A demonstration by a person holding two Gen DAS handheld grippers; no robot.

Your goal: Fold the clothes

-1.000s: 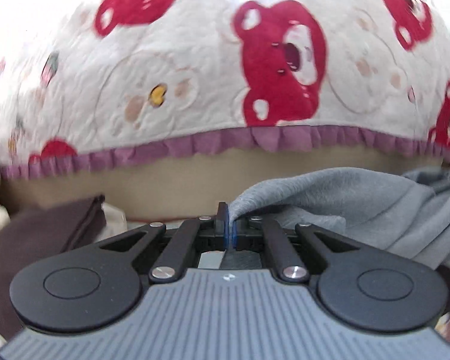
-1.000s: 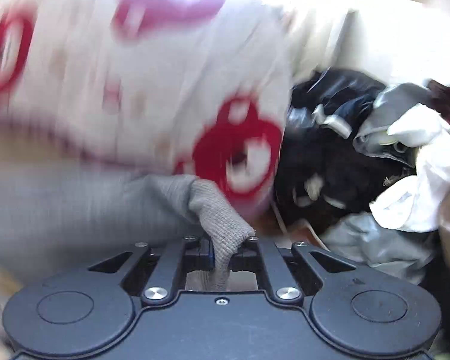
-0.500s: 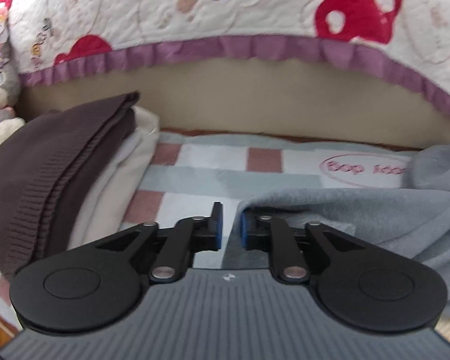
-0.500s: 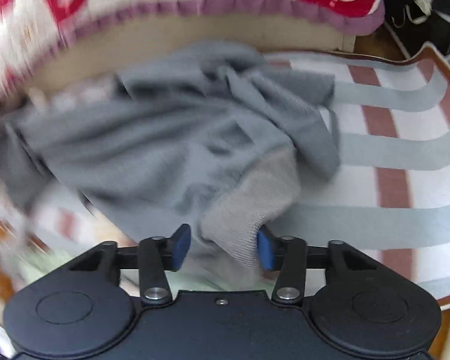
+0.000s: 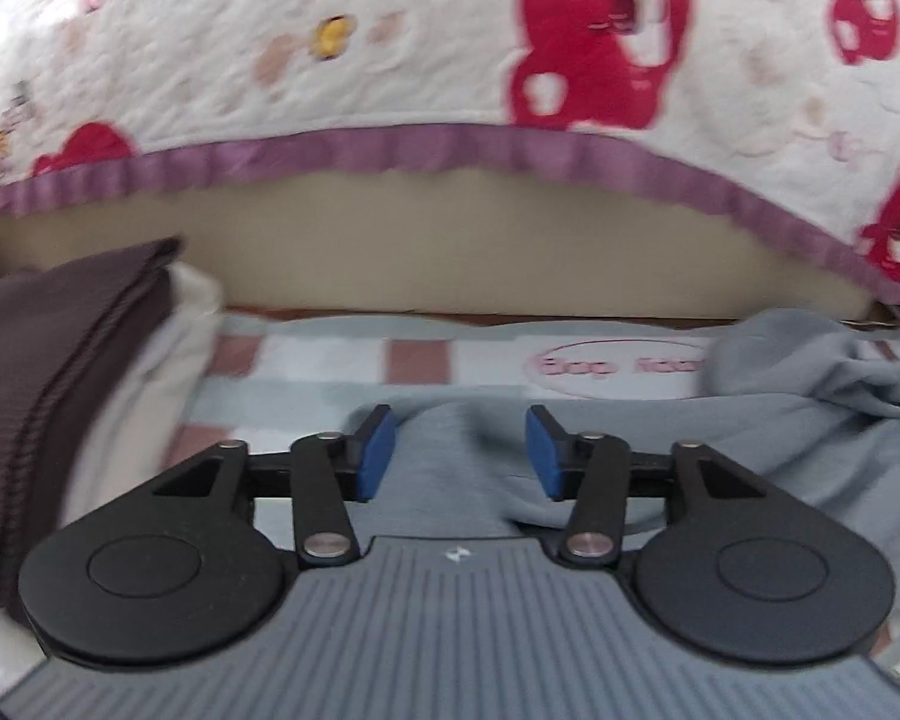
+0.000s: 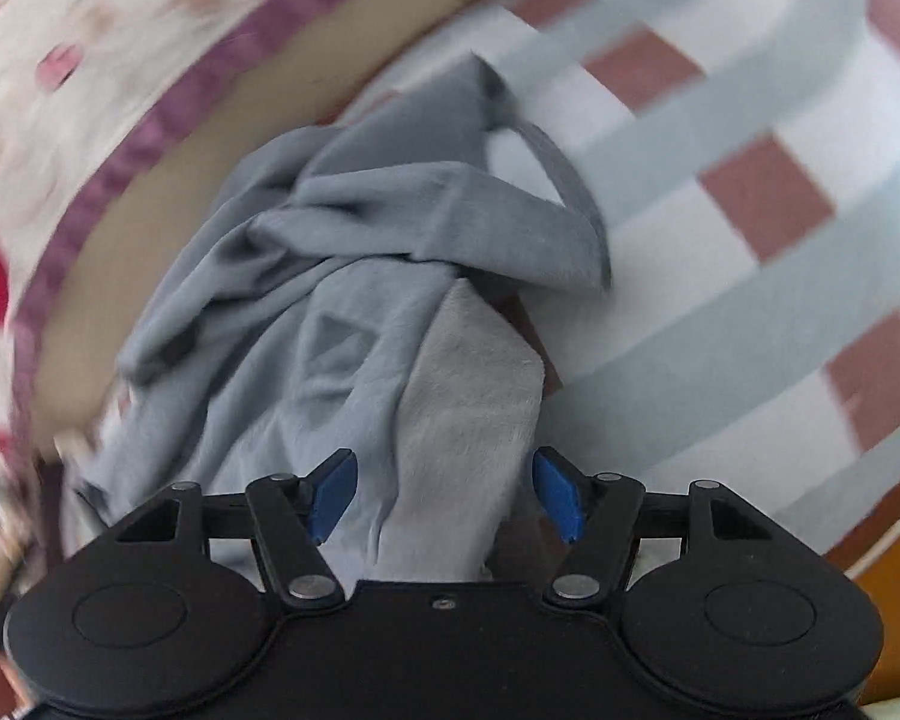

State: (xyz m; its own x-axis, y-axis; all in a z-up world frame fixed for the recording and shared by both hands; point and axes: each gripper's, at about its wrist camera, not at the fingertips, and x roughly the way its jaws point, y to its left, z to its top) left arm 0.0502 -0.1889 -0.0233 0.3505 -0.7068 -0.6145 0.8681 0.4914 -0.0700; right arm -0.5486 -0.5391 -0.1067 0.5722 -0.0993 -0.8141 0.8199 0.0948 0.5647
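Note:
A crumpled grey sweatshirt [image 6: 342, 300] lies in a heap on the checked mat [image 6: 720, 252]. Its ribbed cuff [image 6: 474, 396] runs down between the spread blue pads of my right gripper [image 6: 444, 495], which is open. In the left wrist view the same grey sweatshirt [image 5: 810, 408] spreads from the right, and a fold of it lies between the blue pads of my left gripper [image 5: 457, 450], open too. Neither gripper pinches the cloth.
A folded stack with a dark brown knit [image 5: 48, 372] on top of a cream garment [image 5: 150, 372] sits at the left of the mat. Behind stands a bed with a white quilt with red bears [image 5: 450, 42] and purple trim.
Both grippers were shut on the grey sweatshirt a second ago, then opened and let it drop onto the mat. Both cameras tilted down toward the mat.

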